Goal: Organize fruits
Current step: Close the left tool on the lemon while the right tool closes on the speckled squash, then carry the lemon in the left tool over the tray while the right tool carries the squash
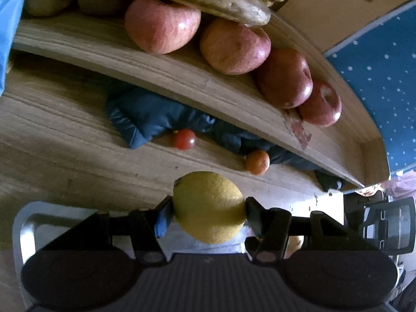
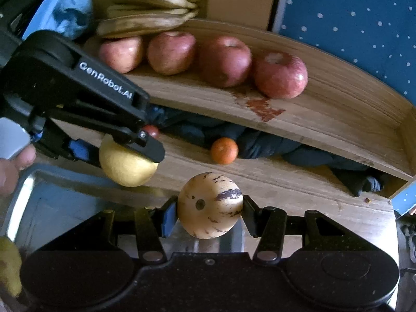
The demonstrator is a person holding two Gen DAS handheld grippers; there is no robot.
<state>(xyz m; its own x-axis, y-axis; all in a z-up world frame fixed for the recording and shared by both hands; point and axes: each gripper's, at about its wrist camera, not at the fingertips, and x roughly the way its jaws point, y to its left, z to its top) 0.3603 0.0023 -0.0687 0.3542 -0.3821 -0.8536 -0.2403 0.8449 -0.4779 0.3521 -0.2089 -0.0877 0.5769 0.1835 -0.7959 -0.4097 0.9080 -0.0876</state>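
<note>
White lettering on the left gripper's black arm reads "GenRobot.AI". That gripper is closed on a lemon, its two fingers pressed to the fruit's sides; the lemon's long axis runs roughly upright in the left wrist view, nipple end toward the upper left. The right gripper is clamped on a pepino melon, cream with dark purple streaks, one end facing the camera.

A two-tier wooden shelf is the landmark. On its upper tier four red apples stand in a row, touching, with a bunch of bananas behind the leftmost apples. On the lower tier lie a small orange citrus fruit, a red tomato and a dark blue crumpled garment behind them. Both held fruits hang in front of the lower tier, over a metal tray, the lemon left of the melon.
</note>
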